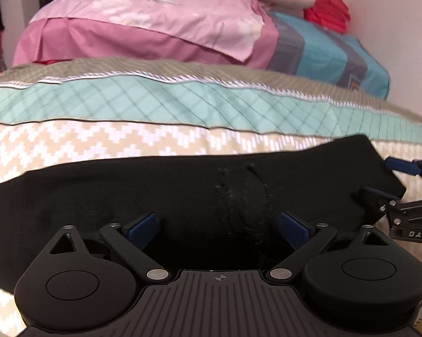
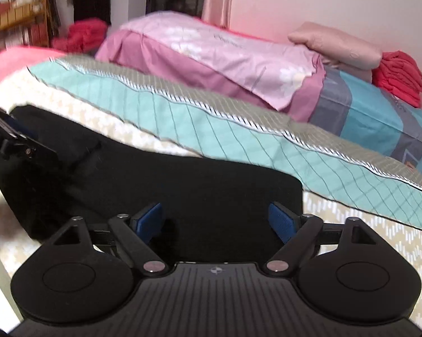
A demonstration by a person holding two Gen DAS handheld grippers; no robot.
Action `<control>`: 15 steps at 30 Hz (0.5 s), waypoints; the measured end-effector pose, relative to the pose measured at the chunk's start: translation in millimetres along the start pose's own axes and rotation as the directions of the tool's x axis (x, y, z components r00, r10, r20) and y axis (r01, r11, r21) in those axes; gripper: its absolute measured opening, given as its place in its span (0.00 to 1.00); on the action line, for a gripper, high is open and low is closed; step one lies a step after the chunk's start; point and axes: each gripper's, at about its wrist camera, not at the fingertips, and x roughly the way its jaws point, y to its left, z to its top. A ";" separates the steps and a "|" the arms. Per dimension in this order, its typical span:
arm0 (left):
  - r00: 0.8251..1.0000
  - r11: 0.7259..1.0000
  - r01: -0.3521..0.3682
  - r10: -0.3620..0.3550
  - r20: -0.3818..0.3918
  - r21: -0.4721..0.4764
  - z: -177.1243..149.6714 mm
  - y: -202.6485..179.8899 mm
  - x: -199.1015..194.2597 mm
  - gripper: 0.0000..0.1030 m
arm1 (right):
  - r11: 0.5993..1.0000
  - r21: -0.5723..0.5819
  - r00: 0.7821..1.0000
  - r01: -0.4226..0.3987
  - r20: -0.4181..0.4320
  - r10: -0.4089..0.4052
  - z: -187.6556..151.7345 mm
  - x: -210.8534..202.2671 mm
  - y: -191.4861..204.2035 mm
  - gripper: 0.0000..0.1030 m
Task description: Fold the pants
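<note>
Black pants point(image 1: 154, 191) lie folded into a long flat band across the beige zigzag bedspread point(image 1: 70, 146). My left gripper point(image 1: 218, 227) hovers over their near edge, blue pads wide apart with nothing pinched. My right gripper point(image 1: 386, 181) shows at the pants' right end, also spread. In the right wrist view the pants point(image 2: 182, 185) run from the left edge to a squared corner on the right. There my right gripper point(image 2: 216, 221) stands open above the cloth without pressing it. The left gripper's fingers point(image 2: 20, 143) reach in at the far left.
Beyond the pants a teal quilted band point(image 1: 182, 104) crosses the bed. Behind it lie a pink pillow point(image 1: 143, 25), a blue striped pillow point(image 1: 331, 56) and folded red cloth point(image 1: 328, 8) against the wall. A wooden shelf point(image 2: 17, 19) stands at the far left.
</note>
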 end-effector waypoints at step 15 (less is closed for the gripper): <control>0.897 0.715 -0.375 0.440 -0.036 -0.589 -85.4 161.4 -109.0 1.00 | 0.917 -0.377 0.981 -0.130 0.088 0.175 35.2 6.4 194.1 0.88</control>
